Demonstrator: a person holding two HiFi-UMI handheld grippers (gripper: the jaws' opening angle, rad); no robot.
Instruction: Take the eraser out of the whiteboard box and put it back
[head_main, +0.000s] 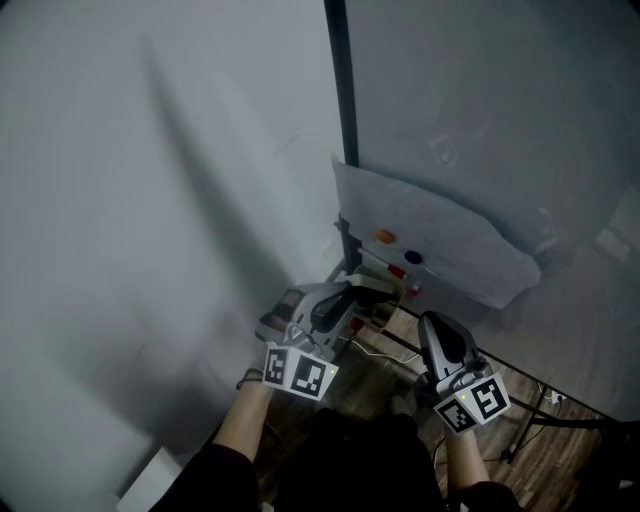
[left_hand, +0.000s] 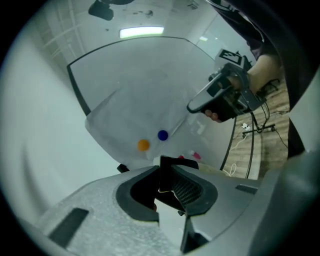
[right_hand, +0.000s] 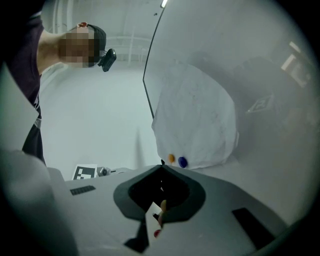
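Observation:
In the head view my left gripper (head_main: 348, 293) hovers just in front of the whiteboard's box (head_main: 388, 287), which holds a red marker (head_main: 397, 272) and other pens. In the left gripper view the jaws (left_hand: 175, 192) are closed on a black block with a mesh face, the eraser (left_hand: 184, 189). My right gripper (head_main: 432, 322) hangs to the right, lower than the box and away from it. Its jaws (right_hand: 159, 212) leave only a thin slit and hold nothing. It also shows in the left gripper view, the right gripper (left_hand: 195, 106) held by a hand.
A white paper sheet (head_main: 430, 235) is pinned to the whiteboard (head_main: 480, 100) by an orange magnet (head_main: 384, 236) and a blue magnet (head_main: 413, 257). The board's black stand legs (head_main: 540, 420) and cables cross the wooden floor. A pale wall (head_main: 150, 200) fills the left.

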